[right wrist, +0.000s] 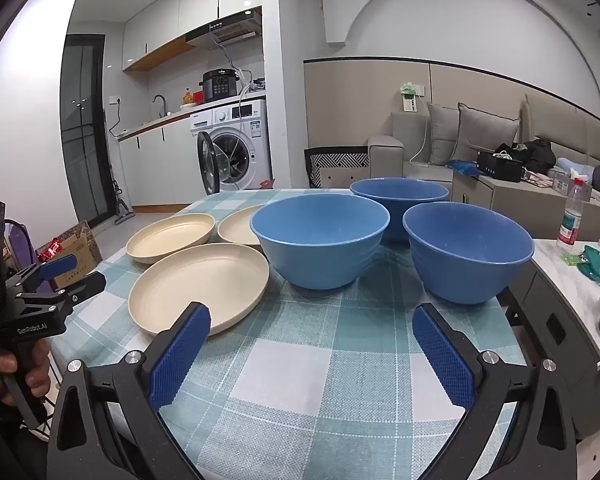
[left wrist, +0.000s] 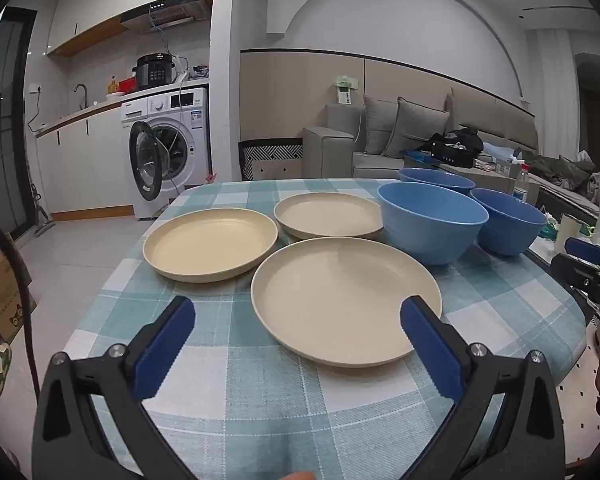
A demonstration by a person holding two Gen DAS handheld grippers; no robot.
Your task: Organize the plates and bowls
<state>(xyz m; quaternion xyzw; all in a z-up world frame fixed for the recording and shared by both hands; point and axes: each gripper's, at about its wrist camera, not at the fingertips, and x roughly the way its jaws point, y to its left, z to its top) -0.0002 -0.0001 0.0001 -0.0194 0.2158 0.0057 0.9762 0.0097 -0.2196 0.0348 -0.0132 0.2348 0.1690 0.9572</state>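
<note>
**Both grippers wide, nothing picked up yet**

My left gripper (left wrist: 298,344) is fully spread and empty, the nearest plate (left wrist: 346,306) lying just ahead, under its right finger. My right gripper (right wrist: 312,354) is equally wide and empty; the bowls (right wrist: 320,240) stand ahead of it on the table (right wrist: 300,380). I judge the plate's shallow rim risky: a low pinch could snag the cloth or skid the plate into its neighbours.

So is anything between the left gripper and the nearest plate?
Nothing visible. The left gripper, jaws open and empty, faces the nearest plate over bare tablecloth; the other plates and bowls sit behind it.
</note>
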